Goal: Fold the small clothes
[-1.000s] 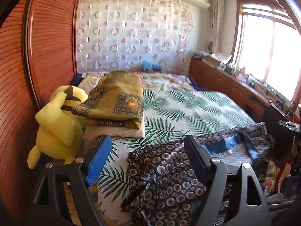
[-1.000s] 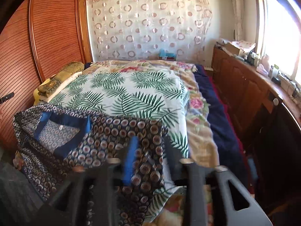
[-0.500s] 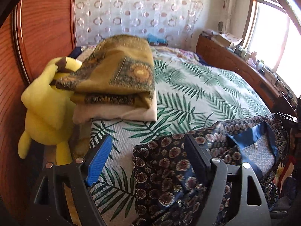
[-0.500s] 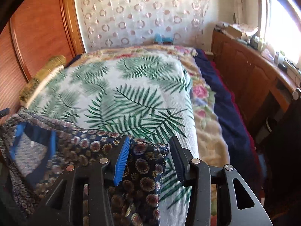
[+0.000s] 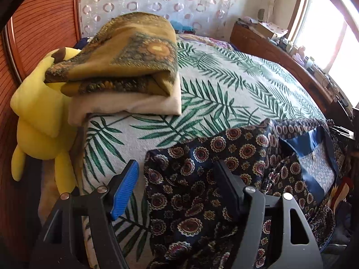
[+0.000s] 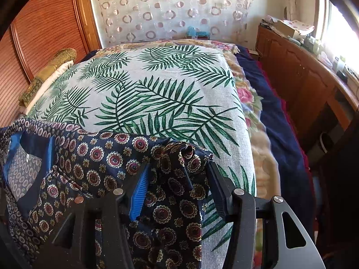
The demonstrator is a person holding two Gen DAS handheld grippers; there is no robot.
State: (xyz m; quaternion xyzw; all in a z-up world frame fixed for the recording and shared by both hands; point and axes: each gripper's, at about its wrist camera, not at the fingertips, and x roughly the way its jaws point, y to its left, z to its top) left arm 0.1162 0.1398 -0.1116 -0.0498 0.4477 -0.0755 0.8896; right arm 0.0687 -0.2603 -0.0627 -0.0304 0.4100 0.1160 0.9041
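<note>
A dark navy garment with round medallion print and a blue collar lies across the near edge of the bed, in the left wrist view (image 5: pixel 202 179) and in the right wrist view (image 6: pixel 101 168). My left gripper (image 5: pixel 177 174) is open, with the garment's left corner between its jaws. My right gripper (image 6: pixel 179 177) is open, with the bunched right corner of the garment between its jaws. The collar opening shows at the far right in the left wrist view (image 5: pixel 314 157).
The bed carries a white palm-leaf cover (image 6: pixel 157 89). A folded stack of brown and cream cloth (image 5: pixel 125 74) sits at the left by a yellow plush toy (image 5: pixel 38 116). A wooden wardrobe (image 6: pixel 44 27) stands left; a wooden sideboard (image 6: pixel 303 71) runs along the right.
Both grippers moved forward and down onto the garment's near corners. The right gripper opened wider, with the bunched corner between its jaws.
</note>
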